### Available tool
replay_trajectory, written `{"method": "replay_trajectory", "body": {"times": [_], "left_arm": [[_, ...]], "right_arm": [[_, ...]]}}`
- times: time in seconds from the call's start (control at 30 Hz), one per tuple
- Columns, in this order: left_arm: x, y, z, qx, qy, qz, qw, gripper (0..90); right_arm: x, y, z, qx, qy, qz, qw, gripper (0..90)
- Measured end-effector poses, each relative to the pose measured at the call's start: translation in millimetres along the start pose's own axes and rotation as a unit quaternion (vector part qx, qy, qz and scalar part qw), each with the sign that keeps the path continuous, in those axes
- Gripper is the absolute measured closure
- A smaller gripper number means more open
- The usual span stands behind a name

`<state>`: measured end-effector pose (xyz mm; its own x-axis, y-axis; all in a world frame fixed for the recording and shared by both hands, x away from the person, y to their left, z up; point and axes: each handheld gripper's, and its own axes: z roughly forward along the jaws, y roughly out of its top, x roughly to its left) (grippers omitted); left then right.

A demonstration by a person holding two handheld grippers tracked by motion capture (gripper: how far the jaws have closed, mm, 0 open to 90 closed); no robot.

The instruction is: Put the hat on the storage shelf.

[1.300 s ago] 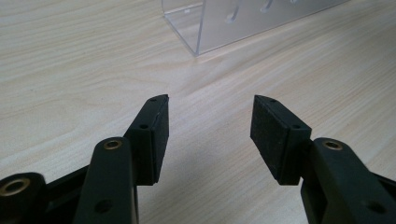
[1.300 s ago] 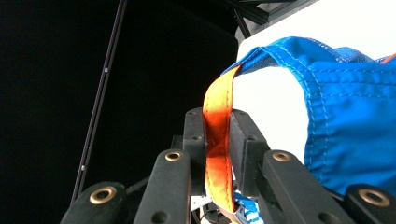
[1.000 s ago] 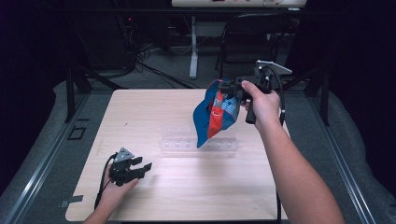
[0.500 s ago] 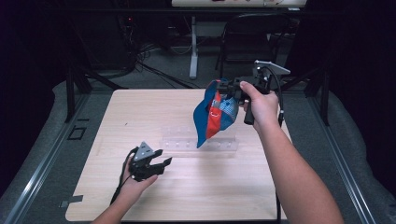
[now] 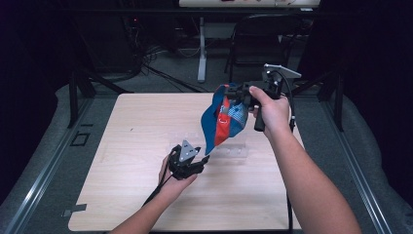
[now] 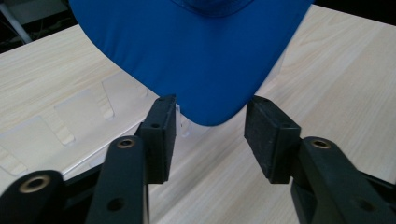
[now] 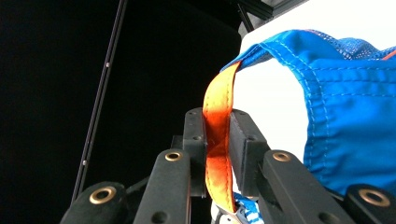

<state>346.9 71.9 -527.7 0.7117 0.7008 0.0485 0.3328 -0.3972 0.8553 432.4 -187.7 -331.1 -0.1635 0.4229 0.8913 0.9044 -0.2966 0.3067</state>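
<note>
Left tool (image 5: 200, 161) moved under cap (image 5: 221, 122); brim tip between closing jaws.

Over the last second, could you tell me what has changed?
The left gripper moved across the table to the cap's brim, its jaws closing around the tip, not yet pinching. The right gripper stayed clamped on the orange strap, holding the cap up.
</note>
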Motion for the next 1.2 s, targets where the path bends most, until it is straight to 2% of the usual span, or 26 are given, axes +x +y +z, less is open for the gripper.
{"method": "replay_trajectory", "body": {"times": [0.07, 0.23, 0.47, 0.63, 1.0, 1.2], "left_arm": [[-0.1, 0.5, 1.1, 0.001, -0.001, -0.002, 1.0000, 58.6], [-1.2, 0.6, 0.9, 0.005, -0.007, 0.010, 0.9999, 68.5], [-0.6, -0.3, -3.8, -0.004, -0.012, 0.016, 0.9998, 79.7], [1.6, -0.8, -6.1, -0.007, -0.012, 0.017, 0.9998, 83.2], [3.4, -4.1, -0.5, 0.007, -0.012, 0.005, 0.9999, 82.3], [5.4, -7.9, 0.6, 0.005, -0.015, -0.003, 0.9999, 82.3]], "right_arm": [[0.4, -0.6, 0.3, 0.001, 0.000, -0.002, 1.0000, 78.1], [1.2, -1.4, 0.3, 0.004, 0.000, -0.004, 1.0000, 78.1], [1.5, -1.7, -0.8, 0.003, 0.001, -0.005, 1.0000, 78.1], [1.7, -1.6, -2.0, 0.003, 0.000, -0.006, 1.0000, 78.1], [-4.7, -2.6, 4.5, 0.013, -0.003, -0.002, 0.9999, 78.0], [-9.1, -2.7, 5.3, 0.013, -0.003, 0.001, 0.9999, 78.0]]}}
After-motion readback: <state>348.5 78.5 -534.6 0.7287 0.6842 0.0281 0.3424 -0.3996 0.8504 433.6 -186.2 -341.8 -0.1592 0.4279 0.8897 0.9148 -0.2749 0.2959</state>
